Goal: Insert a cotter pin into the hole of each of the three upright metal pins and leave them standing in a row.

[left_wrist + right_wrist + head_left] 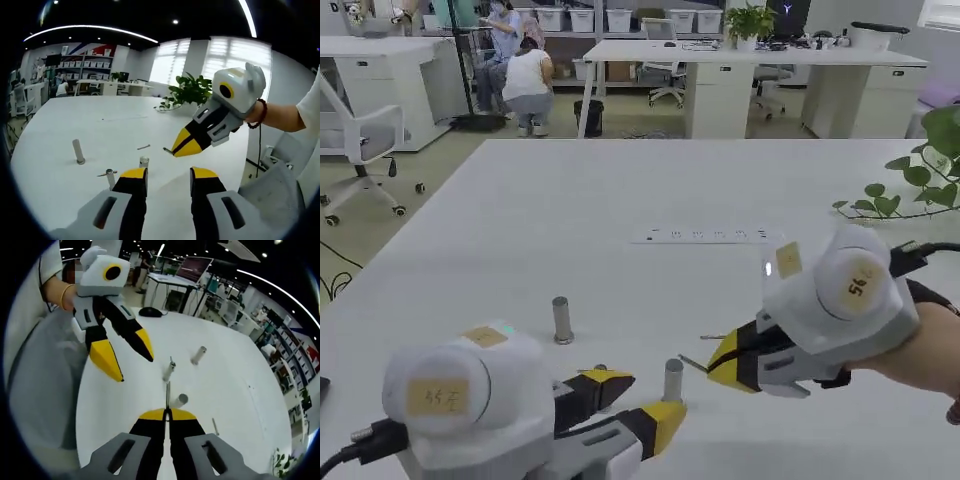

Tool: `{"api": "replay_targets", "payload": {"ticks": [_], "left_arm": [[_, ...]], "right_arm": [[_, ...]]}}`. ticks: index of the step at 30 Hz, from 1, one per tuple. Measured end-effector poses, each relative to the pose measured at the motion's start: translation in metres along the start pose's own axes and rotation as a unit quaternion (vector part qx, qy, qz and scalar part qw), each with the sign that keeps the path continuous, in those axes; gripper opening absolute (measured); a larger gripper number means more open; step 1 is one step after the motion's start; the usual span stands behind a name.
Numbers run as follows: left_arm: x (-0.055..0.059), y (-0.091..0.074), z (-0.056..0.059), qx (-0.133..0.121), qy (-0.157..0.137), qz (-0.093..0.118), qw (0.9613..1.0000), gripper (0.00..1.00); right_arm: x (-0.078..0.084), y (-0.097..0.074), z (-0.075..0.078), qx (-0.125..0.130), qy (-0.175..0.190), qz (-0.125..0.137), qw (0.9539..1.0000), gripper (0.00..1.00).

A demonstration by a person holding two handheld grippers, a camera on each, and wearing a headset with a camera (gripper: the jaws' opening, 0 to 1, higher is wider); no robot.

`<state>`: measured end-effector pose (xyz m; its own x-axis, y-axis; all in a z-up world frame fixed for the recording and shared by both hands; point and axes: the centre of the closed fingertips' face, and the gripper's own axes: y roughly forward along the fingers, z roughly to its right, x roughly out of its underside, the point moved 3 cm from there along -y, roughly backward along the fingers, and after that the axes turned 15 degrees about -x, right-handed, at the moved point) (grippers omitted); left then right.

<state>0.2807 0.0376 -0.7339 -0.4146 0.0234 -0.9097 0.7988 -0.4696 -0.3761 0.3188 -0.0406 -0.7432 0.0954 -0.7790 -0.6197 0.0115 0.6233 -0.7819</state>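
A white worktable [620, 220] in an open office holds the work. The cotter pin [168, 392] is thin, light, stiff wire that could twist or slip, so it is best held near its head. The closed right gripper [168, 413] pinches it there, tip just beside the near metal pin [673, 380] at its three o'clock. The middle pin [111, 178] seems already fitted, though it is small here. The far pin [78, 151] stands bare at ten o'clock. The left gripper [653, 396] hangs open and empty at seven o'clock.
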Motion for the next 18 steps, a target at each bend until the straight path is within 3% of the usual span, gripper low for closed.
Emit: {"api": "replay_targets", "payload": {"ticks": [10,18], "left_arm": [[-0.002,0.003,0.001,0.010,-0.066,0.003,0.9978,0.23],[-0.005,0.002,0.000,0.015,-0.101,0.007,0.9948,0.11]], "right_arm": [[-0.022,0.007,-0.017,-0.005,-0.022,0.039,0.9990,0.02],[-0.031,0.009,-0.022,-0.007,-0.032,0.051,0.9982,0.02]]}}
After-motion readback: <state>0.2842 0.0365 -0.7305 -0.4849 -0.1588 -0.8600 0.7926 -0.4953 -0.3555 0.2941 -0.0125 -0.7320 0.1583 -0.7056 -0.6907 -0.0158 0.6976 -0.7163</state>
